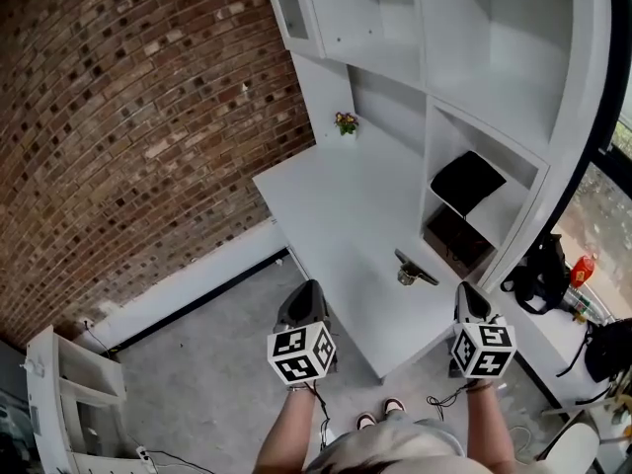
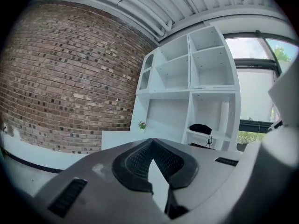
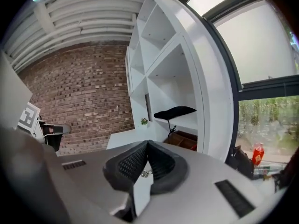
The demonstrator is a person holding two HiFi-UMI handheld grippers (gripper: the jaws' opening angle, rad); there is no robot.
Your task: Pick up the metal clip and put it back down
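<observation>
The metal clip point(image 1: 415, 271) lies on the white desk point(image 1: 346, 205) near its front right edge, dark arms over a shiny round part. My left gripper point(image 1: 308, 291) hangs off the desk's front left corner, shut with nothing in it. My right gripper point(image 1: 466, 290) is just right of the clip and nearer to me, also shut and holding nothing. In the right gripper view the clip point(image 3: 145, 173) peeks through the slit under the touching fingertips of that gripper point(image 3: 148, 143). In the left gripper view, the left gripper point(image 2: 152, 141) shows only desk behind its tips.
A small potted plant point(image 1: 346, 122) stands at the desk's back. A white shelf unit point(image 1: 513, 87) on the right holds a black item point(image 1: 466, 181) and a brown box point(image 1: 456, 240). Brick wall point(image 1: 128, 117) on the left. A black bag point(image 1: 538, 270) and red bottle point(image 1: 582, 269) sit beyond the shelf.
</observation>
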